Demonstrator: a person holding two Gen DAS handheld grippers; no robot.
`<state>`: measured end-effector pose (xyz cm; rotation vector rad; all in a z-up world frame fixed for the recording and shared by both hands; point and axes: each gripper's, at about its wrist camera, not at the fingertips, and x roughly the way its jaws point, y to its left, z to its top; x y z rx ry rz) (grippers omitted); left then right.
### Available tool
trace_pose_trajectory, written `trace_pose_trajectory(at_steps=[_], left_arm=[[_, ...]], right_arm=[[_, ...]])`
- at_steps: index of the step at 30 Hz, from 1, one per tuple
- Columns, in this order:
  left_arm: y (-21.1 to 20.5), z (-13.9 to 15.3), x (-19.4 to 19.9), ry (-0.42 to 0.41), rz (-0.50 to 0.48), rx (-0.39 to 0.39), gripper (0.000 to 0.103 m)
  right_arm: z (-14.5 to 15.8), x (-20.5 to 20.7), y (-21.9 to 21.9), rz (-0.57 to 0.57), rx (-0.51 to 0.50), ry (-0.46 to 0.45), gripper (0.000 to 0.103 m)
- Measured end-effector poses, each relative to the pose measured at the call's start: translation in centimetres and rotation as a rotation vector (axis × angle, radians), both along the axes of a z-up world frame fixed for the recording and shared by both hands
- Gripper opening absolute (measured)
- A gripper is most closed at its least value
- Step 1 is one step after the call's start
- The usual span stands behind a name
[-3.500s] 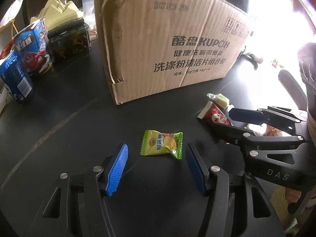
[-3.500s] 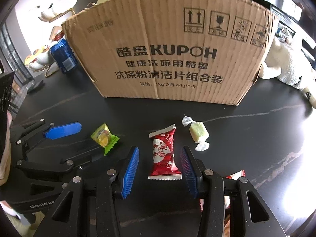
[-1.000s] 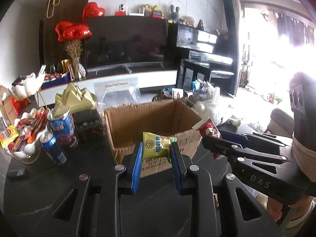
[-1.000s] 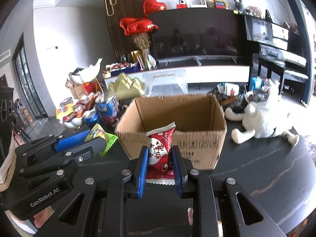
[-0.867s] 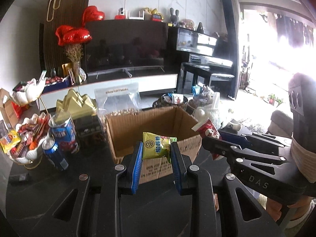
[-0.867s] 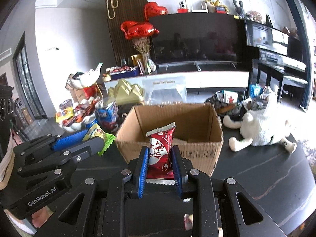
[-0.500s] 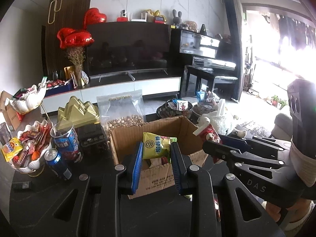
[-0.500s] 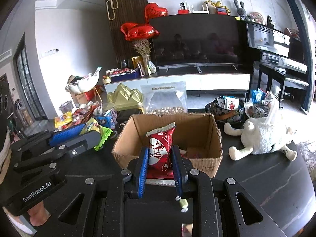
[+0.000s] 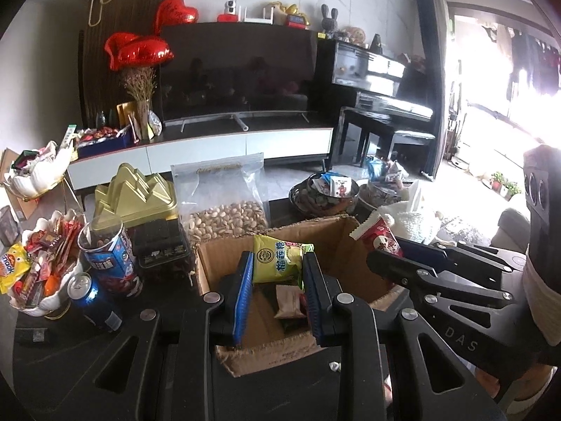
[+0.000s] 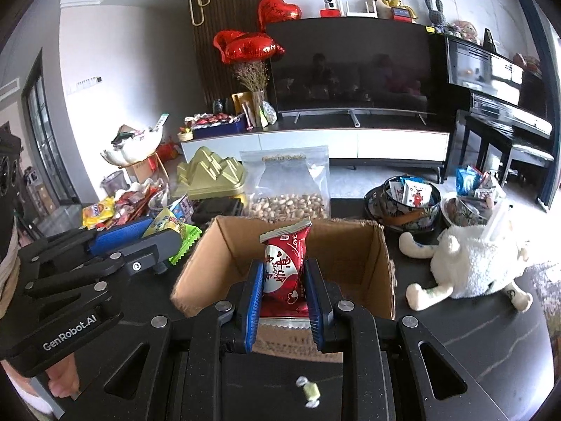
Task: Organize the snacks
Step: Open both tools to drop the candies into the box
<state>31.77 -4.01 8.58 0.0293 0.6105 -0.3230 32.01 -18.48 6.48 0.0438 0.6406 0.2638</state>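
My left gripper (image 9: 277,273) is shut on a yellow-green snack packet (image 9: 280,258) and holds it above the open cardboard box (image 9: 354,235). My right gripper (image 10: 283,282) is shut on a red snack packet (image 10: 284,270) and holds it over the near edge of the same box (image 10: 382,273). Wrapped snacks (image 9: 287,301) lie on the box floor. Each gripper shows in the other's view: the right gripper (image 9: 392,256) at the right, the left gripper (image 10: 164,242) at the left. A pale wrapped candy (image 10: 310,391) lies on the black table in front of the box.
Behind the box stand a bag of pistachios (image 9: 224,210), a gold tin (image 9: 133,196), a dark box (image 9: 163,245) and blue cans (image 9: 105,259). A white bowl of snacks (image 9: 35,270) is at the left. A white plush toy (image 10: 473,263) and snack bowls (image 10: 410,196) are at the right.
Both grippers picked their packets up from the table and have risen. They now hold them higher over the box, so its inside shows.
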Motion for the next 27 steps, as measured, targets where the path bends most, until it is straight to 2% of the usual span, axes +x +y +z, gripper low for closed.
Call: trace_pose_trajectory(at_steps=[3, 6, 7, 8, 9, 14, 18, 20, 27], left_arm=[[-0.3, -0.5, 1.4, 0.019, 0.003, 0.000, 0.030], [-0.5, -0.9, 2.3, 0.025, 0.030, 0.032, 0.040], [-0.5, -0.9, 2.3, 0.015, 0.045, 0.044, 0.042], [-0.5, -0.9, 2.2, 0.007, 0.055, 0.051, 0.047], [-0.4, -1.0, 2.0, 0.003, 0.066, 0.057, 0.052], [-0.2, -1.1, 0.1, -0.005, 0.090, 0.067, 0.058], [-0.3, -1.1, -2.1, -0.004, 0.071, 0.059, 0.064], [-0.5, -1.1, -3.4, -0.008, 0.058, 0.053, 0.065], [-1.9, -1.1, -7.2, -0.006, 0.015, 0.047, 0.068]], right_arm=[[-0.4, 1.3, -0.2, 0.004, 0.001, 0.009, 0.025], [-0.9, 2.3, -0.6, -0.014, 0.005, 0.012, 0.026], [-1.0, 2.5, -0.7, -0.025, 0.002, 0.014, 0.034], [-1.1, 2.4, -0.9, -0.046, -0.007, 0.017, 0.050], [-1.3, 2.1, -1.1, -0.070, -0.018, 0.005, 0.054], [-1.4, 0.2, -1.4, -0.095, -0.048, -0.019, 0.058], [-1.0, -2.0, -1.9, -0.102, -0.034, -0.036, 0.061], [-0.9, -3.1, -2.3, -0.107, -0.028, -0.041, 0.066], [-0.6, -7.0, -3.7, -0.123, -0.029, -0.060, 0.070]])
